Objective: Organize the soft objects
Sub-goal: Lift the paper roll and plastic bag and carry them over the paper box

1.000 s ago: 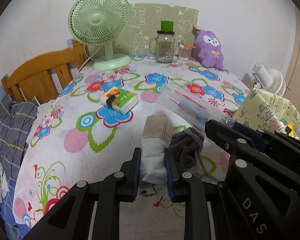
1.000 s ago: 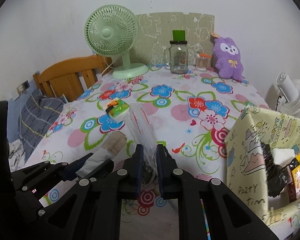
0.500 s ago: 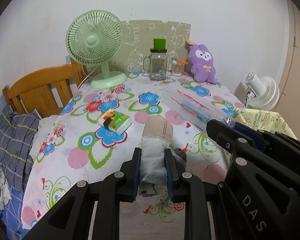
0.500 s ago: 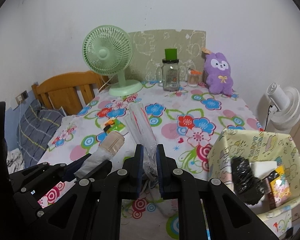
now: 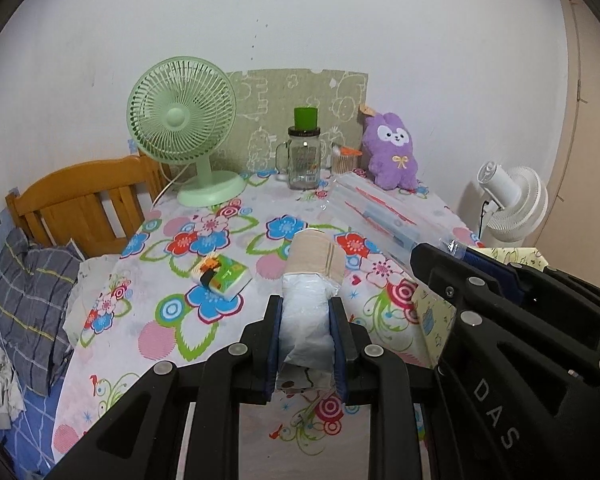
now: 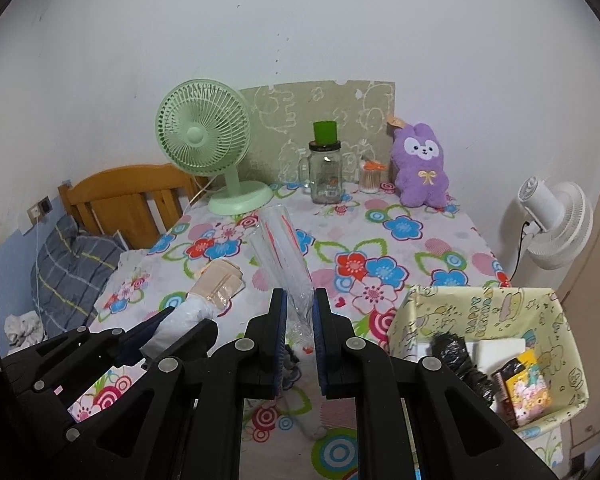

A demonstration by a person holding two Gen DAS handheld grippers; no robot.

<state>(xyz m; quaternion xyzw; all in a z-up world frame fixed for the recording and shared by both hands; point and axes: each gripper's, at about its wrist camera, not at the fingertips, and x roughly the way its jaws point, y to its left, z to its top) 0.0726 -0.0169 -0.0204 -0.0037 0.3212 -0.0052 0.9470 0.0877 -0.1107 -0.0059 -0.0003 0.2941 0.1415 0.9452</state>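
Pinching a soft white wrapped bundle (image 5: pixel 306 322) with a tan ribbed end, the left hand-held gripper (image 5: pixel 305 344) is clamped on it above the flowered tabletop (image 5: pixel 172 320). Right hand-held gripper (image 6: pixel 300 344) is closed on a clear crinkly plastic sleeve (image 6: pixel 282 248). Yellow paper-lined box (image 6: pixel 556 320) sits just right; small green packet (image 5: pixel 222 274) lies flat.

A white desk cloth (image 6: pixel 404 208) printed with red, blue and pink flowers. A pale green fan (image 6: pixel 204 136), a purple plush toy (image 6: pixel 420 168) with a yellow bow, a jar (image 6: pixel 326 176) with a green lid, and a pale yellow cartoon-print box (image 6: pixel 480 304).
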